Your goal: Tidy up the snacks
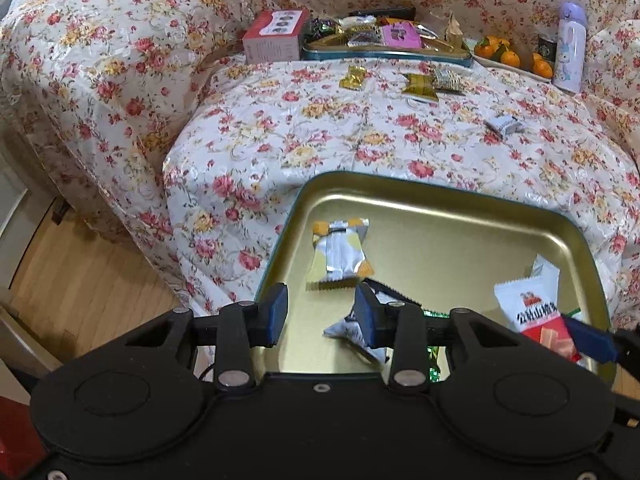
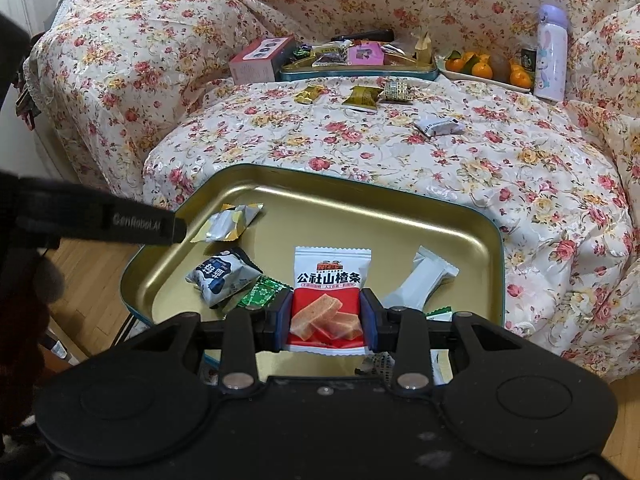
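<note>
A gold tray with a teal rim [image 2: 360, 196] lies on the floral cloth close in front. My right gripper [image 2: 327, 320] is shut on a red-and-white hawthorn-strip packet [image 2: 332, 280], held upright over the tray's near part. In the tray lie a yellow-and-silver packet [image 2: 230, 224], a blue-and-white packet [image 2: 220, 276], a green candy [image 2: 260, 294] and a white packet [image 2: 420, 284]. My left gripper [image 1: 321, 314] hangs open over the tray's [image 1: 440, 200] left side with only bare tray floor between its pads. The hawthorn packet [image 1: 528, 308] shows at its right.
Loose snacks lie on the cloth farther back: a gold candy [image 2: 308, 93], an olive packet [image 2: 362, 98], a patterned one [image 2: 396, 91], a grey-white one [image 2: 438, 126]. Behind stand a second tray full of snacks [image 2: 360, 74], a pink box [image 2: 256, 60], oranges [image 2: 484, 68], a purple bottle [image 2: 551, 52]. Wooden floor at left.
</note>
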A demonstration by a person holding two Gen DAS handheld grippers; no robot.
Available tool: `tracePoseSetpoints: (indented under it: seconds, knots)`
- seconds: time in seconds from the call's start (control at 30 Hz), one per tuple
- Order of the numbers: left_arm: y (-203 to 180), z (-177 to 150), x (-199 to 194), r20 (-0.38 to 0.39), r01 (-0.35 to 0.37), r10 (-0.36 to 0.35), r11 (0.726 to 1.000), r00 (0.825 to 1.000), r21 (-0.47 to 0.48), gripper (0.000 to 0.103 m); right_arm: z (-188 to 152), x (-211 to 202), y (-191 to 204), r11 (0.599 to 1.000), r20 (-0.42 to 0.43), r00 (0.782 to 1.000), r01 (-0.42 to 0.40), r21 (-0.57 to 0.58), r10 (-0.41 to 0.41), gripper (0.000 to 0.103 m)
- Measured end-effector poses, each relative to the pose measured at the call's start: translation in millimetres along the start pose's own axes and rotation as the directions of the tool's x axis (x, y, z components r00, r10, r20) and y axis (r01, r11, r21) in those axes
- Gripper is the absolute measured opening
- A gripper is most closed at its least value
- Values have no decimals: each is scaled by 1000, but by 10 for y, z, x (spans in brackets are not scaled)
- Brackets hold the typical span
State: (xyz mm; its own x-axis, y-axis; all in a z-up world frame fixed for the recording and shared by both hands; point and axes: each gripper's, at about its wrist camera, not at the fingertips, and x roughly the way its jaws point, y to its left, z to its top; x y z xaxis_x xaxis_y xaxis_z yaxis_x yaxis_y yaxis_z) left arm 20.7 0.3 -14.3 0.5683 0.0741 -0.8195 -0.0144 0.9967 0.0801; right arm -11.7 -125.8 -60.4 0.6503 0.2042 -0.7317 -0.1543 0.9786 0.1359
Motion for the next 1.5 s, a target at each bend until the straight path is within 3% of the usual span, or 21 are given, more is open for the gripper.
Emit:
tracePoseSetpoints:
  seconds: [1.5]
  knots:
    - [-59,-67,16,-41,22,-21,999,999,37,46,-7,-13,-7,1000,5,1000,5,4,-5,39]
